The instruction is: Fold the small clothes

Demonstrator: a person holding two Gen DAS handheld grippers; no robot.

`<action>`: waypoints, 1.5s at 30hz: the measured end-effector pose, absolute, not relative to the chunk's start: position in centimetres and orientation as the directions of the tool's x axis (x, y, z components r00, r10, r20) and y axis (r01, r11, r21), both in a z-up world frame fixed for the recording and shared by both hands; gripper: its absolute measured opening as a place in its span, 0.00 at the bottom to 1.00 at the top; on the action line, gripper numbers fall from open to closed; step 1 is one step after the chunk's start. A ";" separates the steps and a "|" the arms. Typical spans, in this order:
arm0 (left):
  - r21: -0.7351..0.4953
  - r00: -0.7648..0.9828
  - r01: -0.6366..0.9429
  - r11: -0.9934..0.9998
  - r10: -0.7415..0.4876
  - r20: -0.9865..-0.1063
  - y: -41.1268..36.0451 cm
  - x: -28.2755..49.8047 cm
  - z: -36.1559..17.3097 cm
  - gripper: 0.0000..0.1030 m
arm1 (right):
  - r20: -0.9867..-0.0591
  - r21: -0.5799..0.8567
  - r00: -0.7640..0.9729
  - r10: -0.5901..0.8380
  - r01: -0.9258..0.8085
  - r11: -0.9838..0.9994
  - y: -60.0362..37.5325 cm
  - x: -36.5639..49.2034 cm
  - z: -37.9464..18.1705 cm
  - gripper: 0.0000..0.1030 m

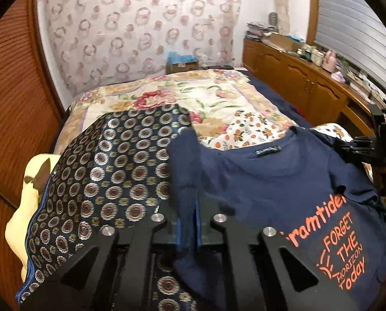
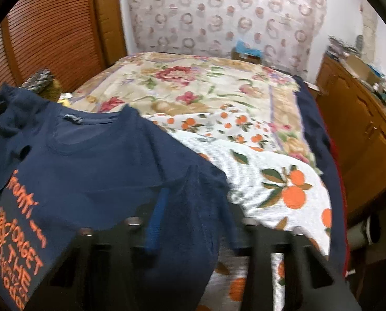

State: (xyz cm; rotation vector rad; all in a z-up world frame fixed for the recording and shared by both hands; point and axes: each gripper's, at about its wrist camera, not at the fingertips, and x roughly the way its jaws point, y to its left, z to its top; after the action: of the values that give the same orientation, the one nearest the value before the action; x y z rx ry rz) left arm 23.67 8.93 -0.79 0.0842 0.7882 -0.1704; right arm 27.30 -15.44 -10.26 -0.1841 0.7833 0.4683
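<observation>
Now both tongs, left (image 1: 190,223) and right (image 2: 190,223), clamp the navy T-shirt (image 1: 270,181) sleeve edges; floral bedspread (image 1: 219,103) beyond lies open.

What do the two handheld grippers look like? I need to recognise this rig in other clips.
The left gripper is matte black, with flat angular linkage bars with triangular cut-outs, joined by round silver pins. The right gripper appears to have the same black build, though it is blurred. No cables, markings or sleeves show.

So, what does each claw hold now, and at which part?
Both hold the navy T-shirt. The left claw pinches the sleeve on its side, and the right claw pinches the other sleeve.
</observation>
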 end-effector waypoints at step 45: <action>-0.165 0.722 0.146 0.975 -0.219 -0.656 10.6 -6.6 -3.7 0.35 | -0.655 -0.027 0.672 0.345 -0.478 0.878 -24.1 -9.5 -6.9 0.12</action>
State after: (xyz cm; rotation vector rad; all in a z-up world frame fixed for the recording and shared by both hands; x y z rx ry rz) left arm -6.60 10.64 -3.74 -0.1038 0.7372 -0.2022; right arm -9.54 -24.06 -6.86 -0.2032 0.6926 0.4670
